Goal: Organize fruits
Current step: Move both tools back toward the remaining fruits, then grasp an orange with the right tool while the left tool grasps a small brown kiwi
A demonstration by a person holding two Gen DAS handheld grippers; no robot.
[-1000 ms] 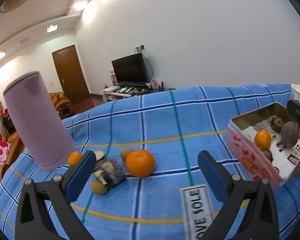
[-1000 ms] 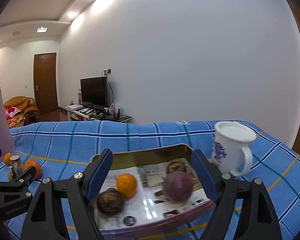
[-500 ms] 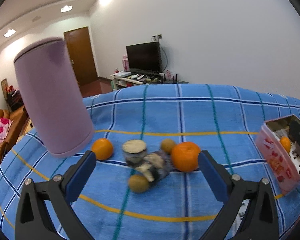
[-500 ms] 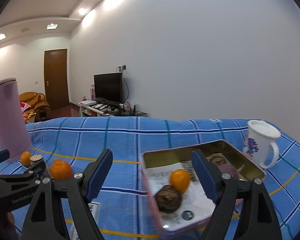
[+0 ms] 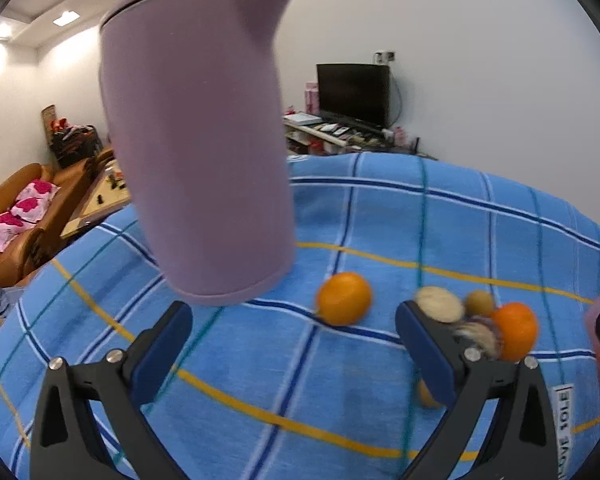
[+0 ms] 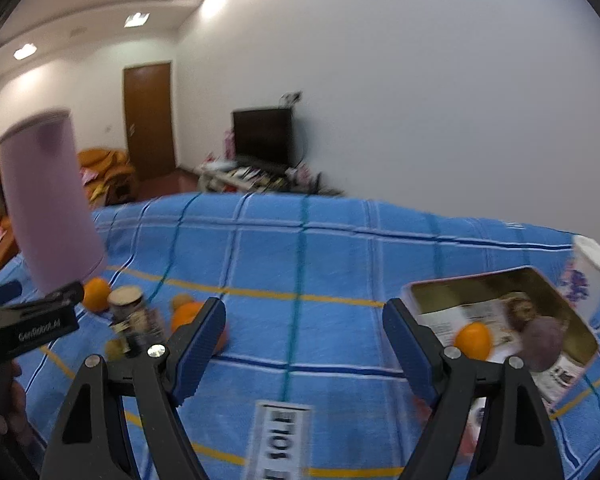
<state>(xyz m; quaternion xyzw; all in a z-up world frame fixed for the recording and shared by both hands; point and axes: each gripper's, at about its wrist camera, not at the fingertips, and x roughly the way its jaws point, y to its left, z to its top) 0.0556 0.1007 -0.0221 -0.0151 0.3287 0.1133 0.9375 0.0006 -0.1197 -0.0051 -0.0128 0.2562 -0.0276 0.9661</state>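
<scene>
My left gripper is open and empty above the blue checked cloth. A small orange lies just beyond it, between the fingers. A second orange, a kiwi and a lying jar sit by the right finger. My right gripper is open and empty. The tin box to its right holds an orange and dark round fruits. The loose oranges and the jar lie at its left.
A tall purple kettle stands close on the left of the cloth and also shows in the right wrist view. A white mug stands behind the tin. A white label lies on the cloth.
Both grippers have swung left. The kettle and loose fruit came closer in the left view. The tin slid from the middle to the right edge of the right view.
</scene>
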